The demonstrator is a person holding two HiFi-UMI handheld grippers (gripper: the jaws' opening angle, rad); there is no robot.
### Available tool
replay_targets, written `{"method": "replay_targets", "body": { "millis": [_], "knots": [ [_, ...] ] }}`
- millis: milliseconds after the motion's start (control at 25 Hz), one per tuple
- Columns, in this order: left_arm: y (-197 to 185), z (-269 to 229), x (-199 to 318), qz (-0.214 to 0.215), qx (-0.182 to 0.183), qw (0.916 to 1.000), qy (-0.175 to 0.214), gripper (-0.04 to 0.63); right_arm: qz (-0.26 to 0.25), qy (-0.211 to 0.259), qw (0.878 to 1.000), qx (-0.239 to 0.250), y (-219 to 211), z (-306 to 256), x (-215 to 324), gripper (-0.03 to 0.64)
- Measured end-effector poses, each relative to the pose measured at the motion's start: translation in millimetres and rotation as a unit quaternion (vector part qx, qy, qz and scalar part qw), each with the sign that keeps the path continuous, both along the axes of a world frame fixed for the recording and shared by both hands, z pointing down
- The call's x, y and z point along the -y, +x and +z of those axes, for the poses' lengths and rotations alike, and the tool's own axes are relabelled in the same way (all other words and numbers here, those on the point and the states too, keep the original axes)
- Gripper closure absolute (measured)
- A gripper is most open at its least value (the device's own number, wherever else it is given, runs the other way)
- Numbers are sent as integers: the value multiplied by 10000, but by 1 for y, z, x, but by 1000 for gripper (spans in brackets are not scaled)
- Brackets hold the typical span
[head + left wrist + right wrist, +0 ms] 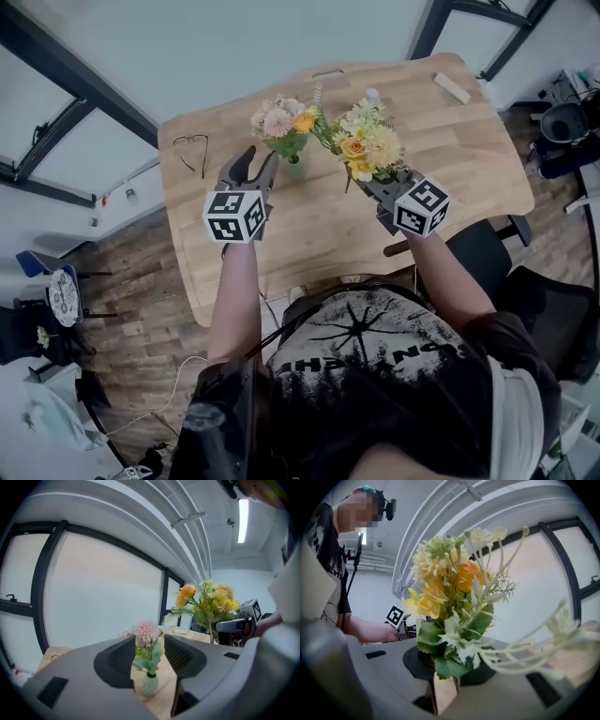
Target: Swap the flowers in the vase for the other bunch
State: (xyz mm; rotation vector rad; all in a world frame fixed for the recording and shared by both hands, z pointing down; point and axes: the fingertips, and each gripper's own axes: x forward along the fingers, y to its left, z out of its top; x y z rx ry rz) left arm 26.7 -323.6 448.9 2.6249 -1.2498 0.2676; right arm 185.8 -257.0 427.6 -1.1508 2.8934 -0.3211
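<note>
A small pale green vase [294, 170] stands on the wooden table [450, 141] with a bunch of pink flowers [278, 119] in it. My left gripper [262, 156] hangs just left of the vase, open, with nothing between its jaws. In the left gripper view the vase [150, 684] and the pink flowers [146, 632] show through the gap, a little ahead of the left gripper [149, 660]. My right gripper [366, 183] is shut on the stems of a yellow bunch [367, 141], held upright to the right of the vase. The stems pass between the right gripper's [445, 677] jaws under the yellow bunch [450, 602].
A pair of glasses [192, 150] lies at the table's left edge. A small wooden block [452, 87] lies at the far right corner. A black chair [483, 248] stands by the table's near right side.
</note>
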Motion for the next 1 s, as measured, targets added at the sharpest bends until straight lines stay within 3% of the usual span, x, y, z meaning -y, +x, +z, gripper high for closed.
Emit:
{"method": "replay_targets", "body": {
  "millis": [240, 360, 1000],
  "knots": [
    [11, -8, 28, -156, 191, 9995, 191, 319, 139, -19, 9999, 3, 15, 2, 6, 548],
    [18, -5, 39, -147, 119, 9997, 135, 293, 221, -38, 9997, 5, 22, 5, 7, 548],
    [38, 8, 61, 142, 358, 9992, 42, 282, 446, -234, 9986, 152, 40, 13, 20, 548]
  ]
}}
